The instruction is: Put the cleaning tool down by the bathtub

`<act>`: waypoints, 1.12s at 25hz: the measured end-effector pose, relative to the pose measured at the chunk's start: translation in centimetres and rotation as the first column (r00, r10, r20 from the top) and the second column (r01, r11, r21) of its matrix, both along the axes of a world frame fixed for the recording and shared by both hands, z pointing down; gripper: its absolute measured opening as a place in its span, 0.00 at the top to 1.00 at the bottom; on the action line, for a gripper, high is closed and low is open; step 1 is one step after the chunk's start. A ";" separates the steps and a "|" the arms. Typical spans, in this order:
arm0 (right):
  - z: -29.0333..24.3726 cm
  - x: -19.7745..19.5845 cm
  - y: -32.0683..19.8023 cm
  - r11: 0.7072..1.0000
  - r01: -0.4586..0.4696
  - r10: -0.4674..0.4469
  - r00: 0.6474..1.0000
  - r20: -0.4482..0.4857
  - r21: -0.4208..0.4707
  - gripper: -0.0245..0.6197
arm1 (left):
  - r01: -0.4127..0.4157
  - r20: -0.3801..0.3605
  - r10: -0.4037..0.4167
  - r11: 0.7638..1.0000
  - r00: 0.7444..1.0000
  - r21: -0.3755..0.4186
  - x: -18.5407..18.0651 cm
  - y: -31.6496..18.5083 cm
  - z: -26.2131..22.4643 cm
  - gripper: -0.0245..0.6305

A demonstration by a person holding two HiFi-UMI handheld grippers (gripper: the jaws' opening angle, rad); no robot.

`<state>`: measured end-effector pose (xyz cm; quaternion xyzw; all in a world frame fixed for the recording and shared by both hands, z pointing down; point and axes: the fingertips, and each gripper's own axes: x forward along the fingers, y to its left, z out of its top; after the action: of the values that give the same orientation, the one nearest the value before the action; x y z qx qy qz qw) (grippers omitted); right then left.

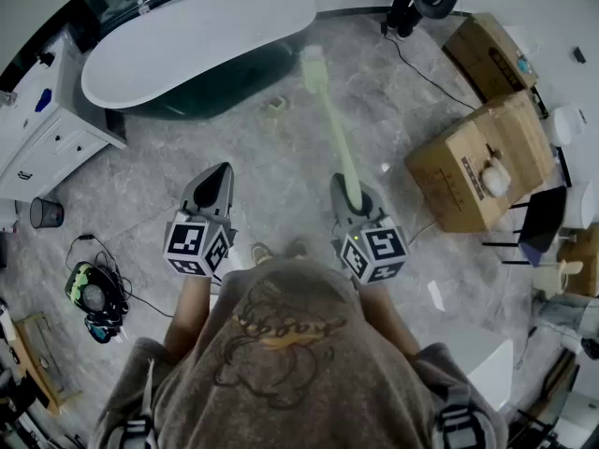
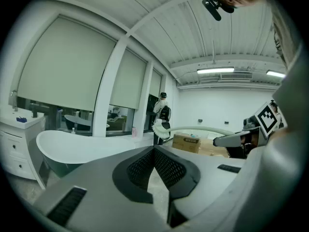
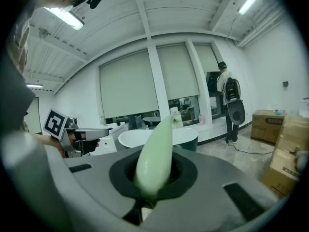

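The cleaning tool is a pale green long-handled brush (image 1: 339, 143). Its handle end is clamped in my right gripper (image 1: 348, 193), which is shut on it. The brush head (image 1: 313, 64) points toward the white bathtub (image 1: 187, 36) and hangs above the floor just short of the tub's right end. In the right gripper view the handle (image 3: 157, 151) runs out from between the jaws toward the tub (image 3: 145, 137). My left gripper (image 1: 221, 174) is shut with nothing in it, held to the left at the same height. From the left gripper view the brush head (image 2: 161, 128) shows beyond the tub (image 2: 72, 146).
Cardboard boxes (image 1: 477, 162) (image 1: 487, 54) stand at the right, with a black cable across the floor. A white cabinet (image 1: 42, 129) and a black bin (image 1: 45, 213) are at the left. A small object (image 1: 273, 106) lies by the tub. A person with a backpack (image 3: 227, 100) stands far off.
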<state>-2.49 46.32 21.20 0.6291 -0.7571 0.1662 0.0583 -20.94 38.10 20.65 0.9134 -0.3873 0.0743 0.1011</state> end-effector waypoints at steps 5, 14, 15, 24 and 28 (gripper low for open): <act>-0.1 -0.1 -0.1 1.000 -0.005 0.005 1.000 0.024 0.008 0.95 | -0.007 0.001 0.007 1.000 1.000 -0.015 -0.1 -0.1 0.3 0.95; 1.1 -0.5 0.0 0.999 -0.036 0.036 0.998 0.042 -0.006 0.95 | -0.058 0.018 0.059 0.998 0.998 -0.024 -1.1 -0.5 2.6 0.95; 1.3 -0.4 0.0 0.999 -0.042 0.043 0.998 0.046 -0.007 0.95 | -0.067 0.022 0.068 0.997 0.997 -0.023 -1.1 -0.5 2.8 0.95; 2.3 -0.6 -2.6 0.999 -0.053 0.053 0.998 0.024 -0.013 0.95 | -0.088 0.025 0.090 0.995 0.996 -0.046 -0.9 -2.4 4.4 0.95; 3.1 -0.3 -5.6 0.999 -0.042 0.043 0.999 0.029 -0.012 0.95 | -0.091 0.026 0.092 0.995 0.995 -0.050 -0.4 -5.0 5.5 0.95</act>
<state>-2.82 40.76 24.31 0.6422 -0.7433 0.1809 0.0471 -21.35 33.06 26.19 0.9263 -0.3444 0.1012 0.1142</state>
